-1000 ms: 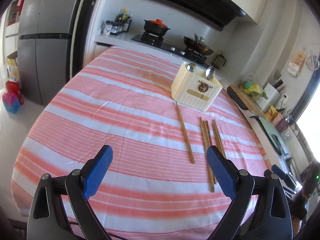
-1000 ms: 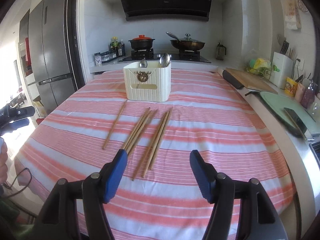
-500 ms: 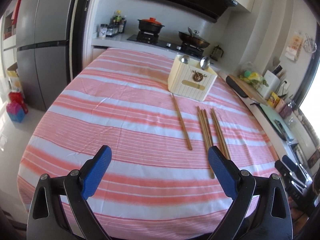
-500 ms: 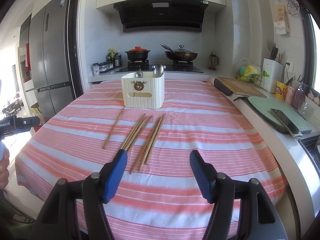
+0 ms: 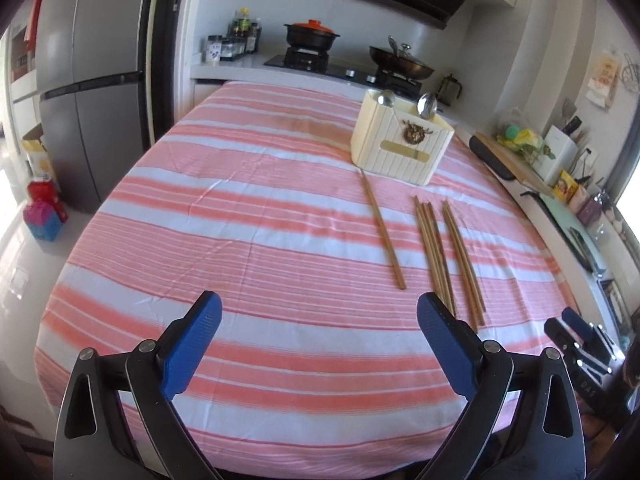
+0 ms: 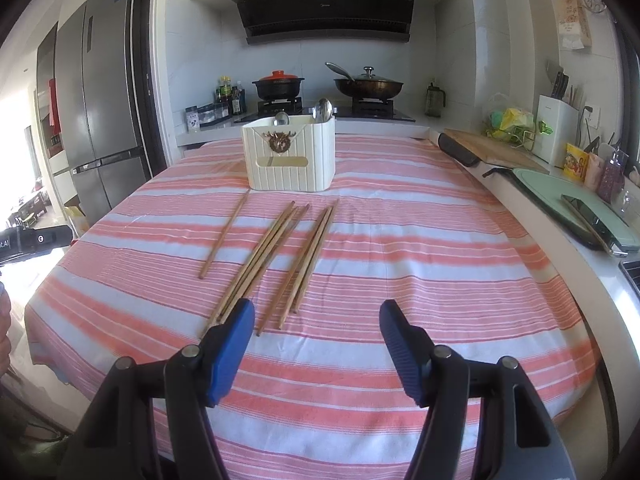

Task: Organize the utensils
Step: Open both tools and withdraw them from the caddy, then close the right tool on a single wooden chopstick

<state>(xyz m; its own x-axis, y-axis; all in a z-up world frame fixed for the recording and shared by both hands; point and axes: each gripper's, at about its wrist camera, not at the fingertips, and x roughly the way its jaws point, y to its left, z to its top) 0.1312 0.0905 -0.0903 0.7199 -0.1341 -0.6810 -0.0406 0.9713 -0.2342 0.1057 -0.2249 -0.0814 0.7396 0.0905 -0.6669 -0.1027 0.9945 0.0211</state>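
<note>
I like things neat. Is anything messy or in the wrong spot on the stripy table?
Yes. The wooden chopsticks lie loose on the striped cloth, one chopstick off alone to the side, while the cream holder behind them has only two spoons in it. Nothing looks spilled or broken.

Sunlit kitchen: grey fridge (image 6: 100, 120) left, black range hood (image 6: 324, 12) over the stove (image 6: 328, 110).

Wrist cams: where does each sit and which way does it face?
Left wrist: behind the open left gripper, angled down over the striped table toward the stove; right gripper at the right edge.
Right wrist: behind the open right gripper, facing the utensil holder.
Shared: holder, chopsticks, stove.
</note>
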